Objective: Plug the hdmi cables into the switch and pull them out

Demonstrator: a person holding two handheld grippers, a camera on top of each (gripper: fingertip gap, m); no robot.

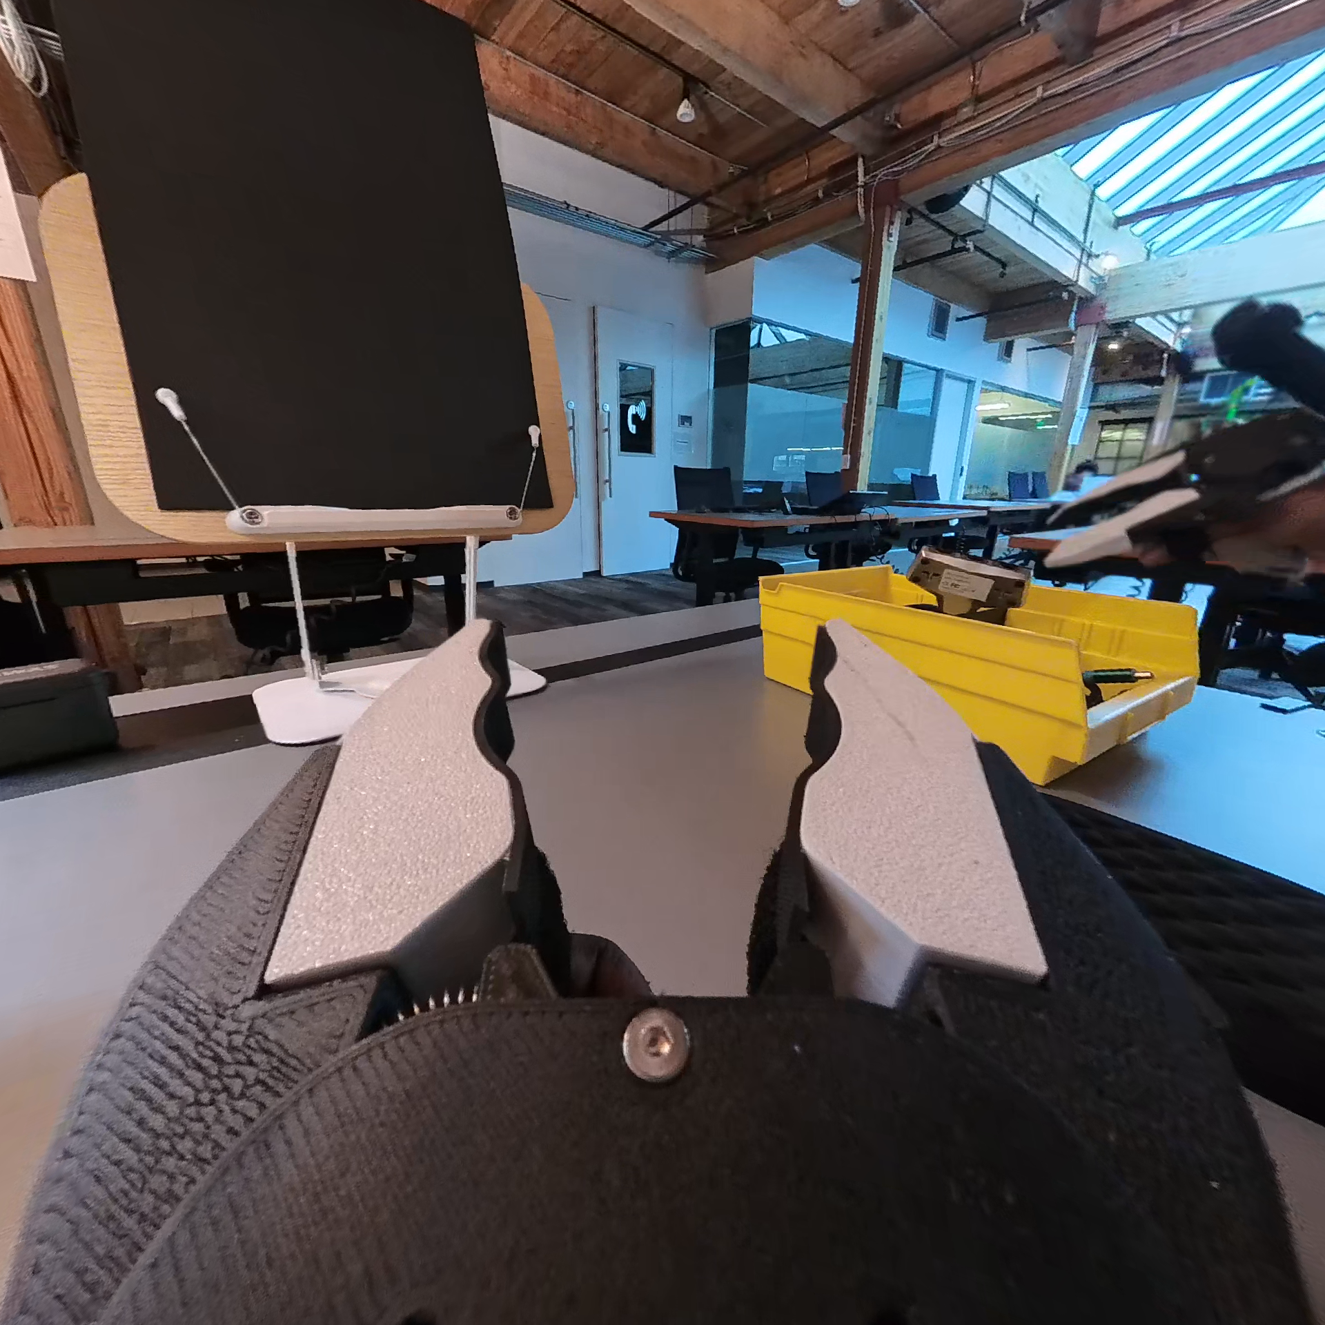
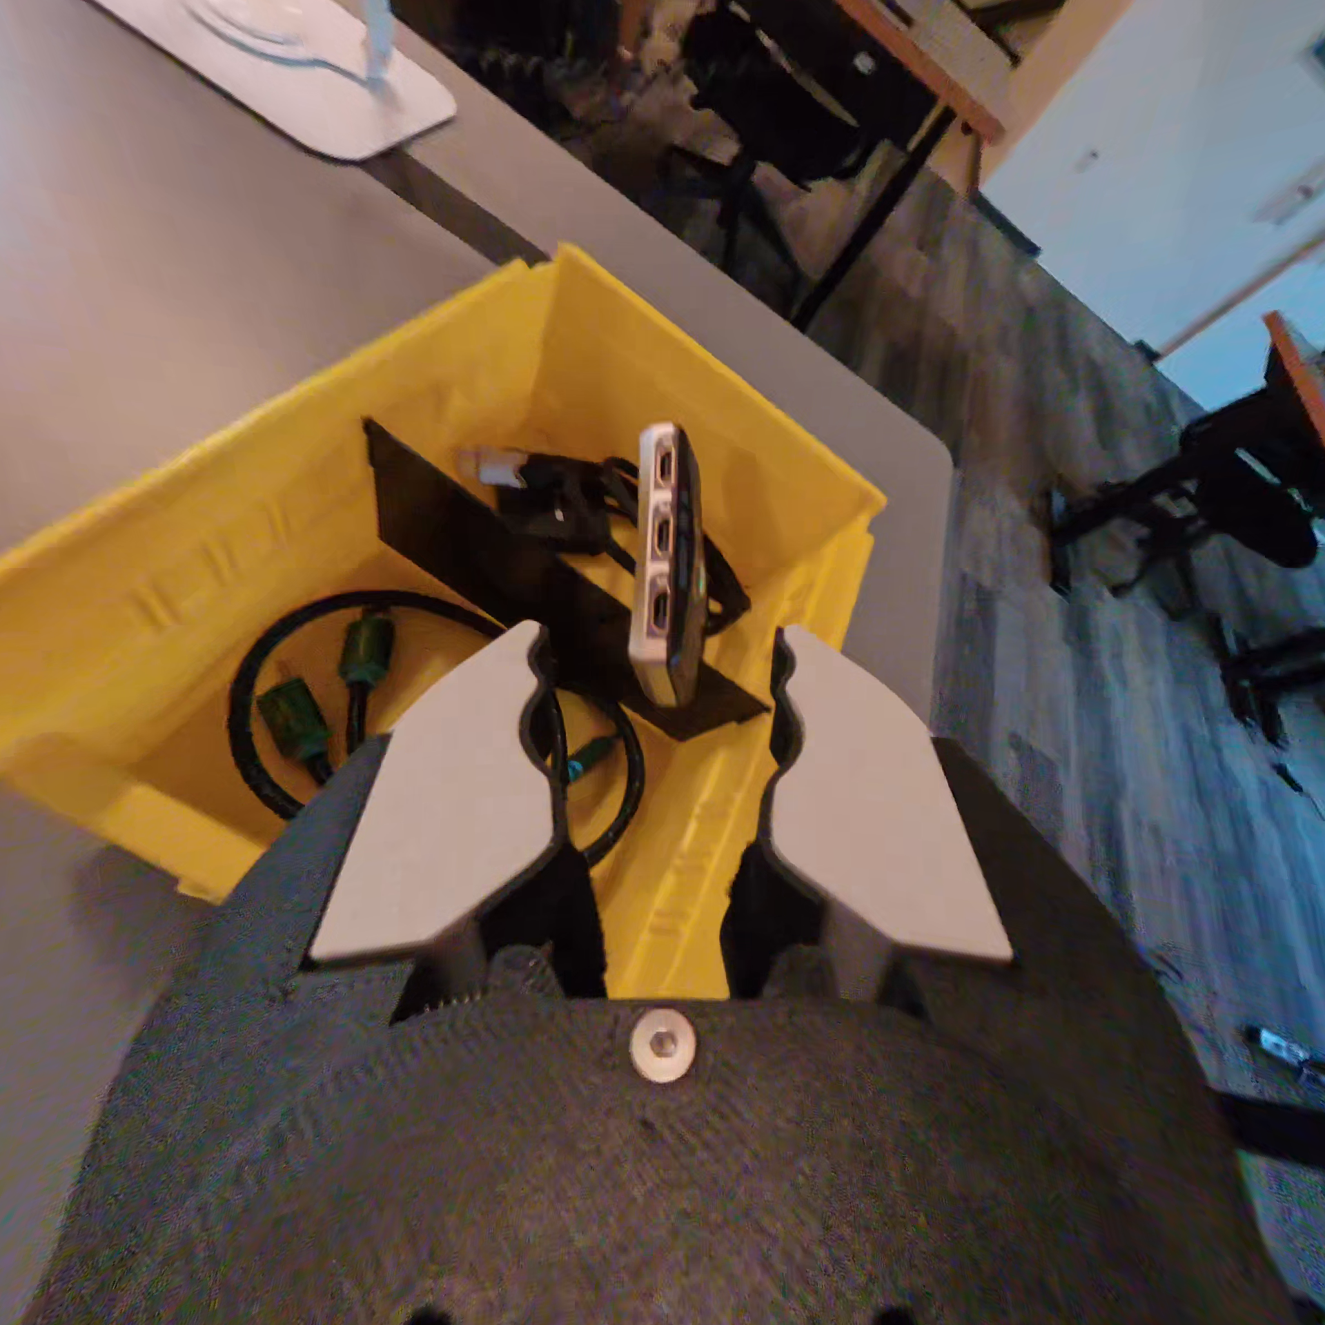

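The HDMI switch (image 2: 667, 566), silver-edged with three ports in a row, stands on edge against a black divider (image 2: 502, 552) inside a yellow bin (image 2: 215, 530). Black HDMI cables with green plugs (image 2: 294, 717) lie coiled in the bin's near compartment. My right gripper (image 2: 659, 645) is open and empty, hovering above the bin, just short of the switch. My left gripper (image 1: 659, 638) is open and empty, low over the grey table, left of the bin (image 1: 932, 667). In the left wrist view the switch (image 1: 968, 581) pokes above the bin and the right gripper (image 1: 1104, 520) hangs over it.
A white stand (image 1: 323, 710) holding a wooden board with a black panel (image 1: 301, 272) stands on the table left of the bin; its base also shows in the right wrist view (image 2: 344, 93). The table edge (image 2: 925, 459) runs just beyond the bin. A black case (image 1: 50, 710) sits far left.
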